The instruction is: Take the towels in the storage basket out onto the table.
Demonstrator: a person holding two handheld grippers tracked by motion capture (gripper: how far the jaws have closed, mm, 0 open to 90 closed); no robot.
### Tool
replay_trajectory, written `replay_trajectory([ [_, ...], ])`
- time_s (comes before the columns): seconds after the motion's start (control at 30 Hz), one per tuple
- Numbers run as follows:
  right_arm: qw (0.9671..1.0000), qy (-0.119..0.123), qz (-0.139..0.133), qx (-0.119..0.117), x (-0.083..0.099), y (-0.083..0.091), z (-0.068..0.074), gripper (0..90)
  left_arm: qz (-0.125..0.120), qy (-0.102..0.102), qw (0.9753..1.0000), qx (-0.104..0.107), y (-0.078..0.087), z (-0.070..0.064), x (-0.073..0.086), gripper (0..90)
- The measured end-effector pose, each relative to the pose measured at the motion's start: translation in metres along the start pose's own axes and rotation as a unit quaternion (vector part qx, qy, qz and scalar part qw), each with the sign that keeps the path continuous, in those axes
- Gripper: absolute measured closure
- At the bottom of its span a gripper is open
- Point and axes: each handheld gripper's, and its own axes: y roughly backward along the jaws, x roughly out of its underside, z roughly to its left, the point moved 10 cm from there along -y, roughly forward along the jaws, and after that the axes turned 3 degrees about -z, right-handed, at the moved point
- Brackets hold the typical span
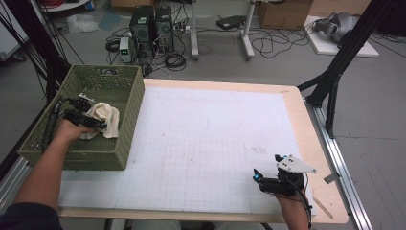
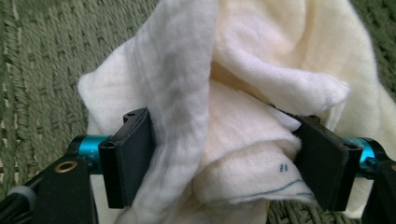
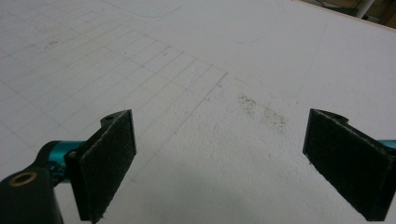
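Observation:
A cream-white cloth [image 1: 106,120] lies bunched inside the green woven basket [image 1: 125,117] at the table's left edge. My left gripper [image 1: 93,120] is down in the basket, held by a hand. In the left gripper view the cloth [image 2: 243,140] bulges between the two black pads [image 2: 133,156], which stand wide apart and touch its folds on both sides. My right gripper [image 1: 265,170] rests low over the white grid mat [image 1: 206,143] near the front right corner. Its pads [image 3: 107,163] are spread wide over the bare mat [image 3: 210,140] with nothing between them.
The basket's far wall [image 1: 103,76] and near wall [image 1: 91,158] stand high around the left hand. A black frame leg [image 1: 335,72] rises past the table's right back corner. Computers and cables [image 1: 153,33] lie on the floor behind the table.

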Motion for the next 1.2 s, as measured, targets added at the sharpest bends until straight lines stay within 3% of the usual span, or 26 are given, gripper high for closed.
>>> replay_trajectory([
  [0.23,1.0000,-0.002,0.001,0.003,0.001,0.001,-0.001,8.8,0.011,-0.013,0.9998,0.011,-0.004,-0.002,0.003,32.4],
  [0.33,1.0000,0.000,0.002,0.002,0.001,0.000,-0.001,8.8,0.012,-0.030,0.9994,0.013,-0.002,-0.003,0.002,50.9],
  [0.43,1.0000,-0.001,0.001,0.002,0.000,0.001,-0.001,8.8,0.013,-0.030,0.9994,0.011,0.002,-0.002,0.002,67.0],
  [0.5,1.0000,-0.002,-0.002,0.003,-0.001,0.002,-0.001,8.8,-0.002,-0.023,0.9996,0.013,0.007,-0.002,-0.002,70.7],
  [0.53,1.0000,-0.004,-0.001,0.003,0.000,0.003,-0.001,8.8,-0.018,-0.019,0.9995,0.015,0.011,-0.002,-0.006,71.3],
  [0.57,1.0000,-0.003,-0.002,0.003,-0.001,0.003,-0.002,8.8,-0.050,-0.005,0.9986,0.017,0.020,-0.001,-0.013,71.6],
  [0.6,1.0000,-0.003,-0.003,0.004,0.000,0.003,-0.002,8.8,-0.058,0.000,0.9981,0.020,0.023,0.000,-0.014,71.8],
  [0.77,1.0000,-0.006,-0.005,0.004,-0.002,0.006,-0.001,8.7,-0.110,0.040,0.9926,0.031,0.044,0.006,-0.019,71.9],
  [0.83,0.9999,-0.005,-0.008,0.005,-0.003,0.006,-0.001,8.8,-0.132,0.045,0.9896,0.036,0.053,0.008,-0.021,71.9],
  [0.87,0.9999,-0.006,-0.010,0.004,-0.004,0.006,-0.001,8.7,-0.132,0.045,0.9896,0.036,0.053,0.008,-0.021,72.0],
  [0.9,0.9999,-0.007,-0.010,0.005,-0.004,0.006,0.000,8.8,-0.153,0.047,0.9864,0.039,0.064,0.008,-0.023,71.9],
  [1.03,0.9999,-0.004,-0.011,0.003,-0.005,0.006,0.001,8.8,-0.192,0.052,0.9787,0.050,0.085,0.006,-0.029,72.0],
  [1.1,0.9999,-0.004,-0.010,0.002,-0.006,0.006,0.002,8.8,-0.206,0.051,0.9757,0.054,0.096,0.005,-0.031,72.0],
  [1.13,0.9999,-0.004,-0.010,0.002,-0.006,0.006,0.002,8.8,-0.206,0.051,0.9757,0.054,0.096,0.005,-0.031,72.0],
  [1.2,0.9999,-0.002,-0.014,0.001,-0.007,0.007,0.002,8.8,-0.224,0.052,0.9715,0.058,0.107,0.004,-0.034,72.0],
])
